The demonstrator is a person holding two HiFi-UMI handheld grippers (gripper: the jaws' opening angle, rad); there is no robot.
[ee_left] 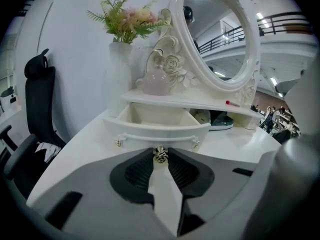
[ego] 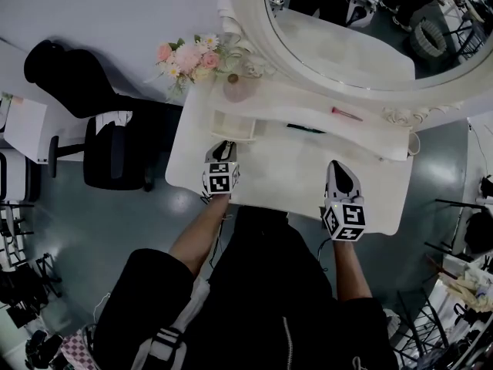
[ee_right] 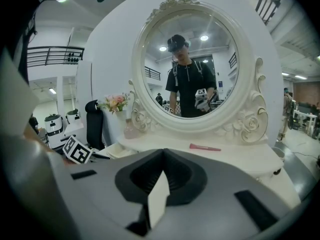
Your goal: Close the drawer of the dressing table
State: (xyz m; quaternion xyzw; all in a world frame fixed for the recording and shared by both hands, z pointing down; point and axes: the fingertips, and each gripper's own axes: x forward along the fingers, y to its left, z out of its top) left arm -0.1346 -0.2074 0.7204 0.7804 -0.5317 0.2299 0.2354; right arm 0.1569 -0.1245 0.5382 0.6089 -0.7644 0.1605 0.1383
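The small white drawer (ego: 231,126) of the dressing table (ego: 293,183) stands pulled out at the left, under the raised shelf, and looks empty (ee_left: 157,121). My left gripper (ego: 224,148) sits right in front of it. In the left gripper view its jaws (ee_left: 160,157) pinch the little gold knob (ee_left: 160,154) on the drawer front. My right gripper (ego: 337,168) hovers over the tabletop to the right, apart from the drawer. Its jaws (ee_right: 162,154) meet at the tips with nothing between them.
An oval mirror (ego: 362,29) rises behind the shelf. A vase of pink flowers (ego: 189,56) and a pink bottle (ego: 236,89) stand at the back left. A pink stick (ego: 347,114) lies on the shelf. A black office chair (ego: 115,153) stands left of the table.
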